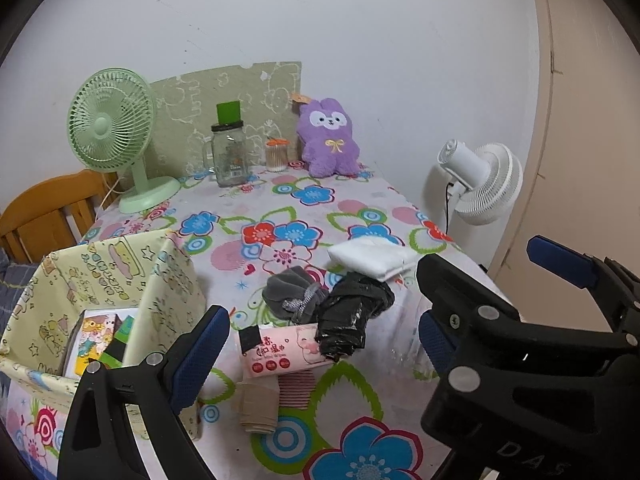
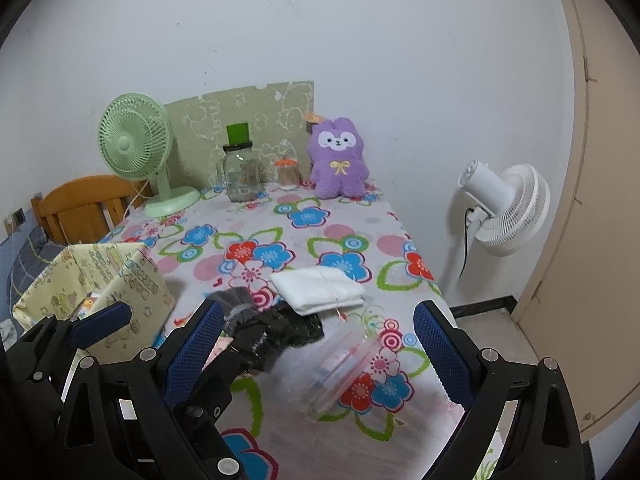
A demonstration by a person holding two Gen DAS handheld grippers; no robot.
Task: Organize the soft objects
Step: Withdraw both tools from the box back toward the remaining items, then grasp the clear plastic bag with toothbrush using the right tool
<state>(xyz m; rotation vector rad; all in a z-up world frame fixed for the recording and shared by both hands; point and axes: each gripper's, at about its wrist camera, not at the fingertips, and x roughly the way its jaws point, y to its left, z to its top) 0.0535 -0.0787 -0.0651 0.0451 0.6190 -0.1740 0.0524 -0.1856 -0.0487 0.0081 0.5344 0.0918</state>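
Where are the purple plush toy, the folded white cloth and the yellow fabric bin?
purple plush toy [image 1: 329, 140], left wrist view, on its belly.
folded white cloth [image 2: 318, 286], right wrist view, on its top face.
yellow fabric bin [image 1: 100, 272], left wrist view, on its back inner wall.

White wall [image 2: 360, 40], wooden chair [image 2: 80, 204], floral-clothed table [image 2: 340, 216], beige door [image 2: 592, 240].

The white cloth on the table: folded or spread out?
Folded: the white cloth lies as a compact, layered rectangle with stacked edges showing.
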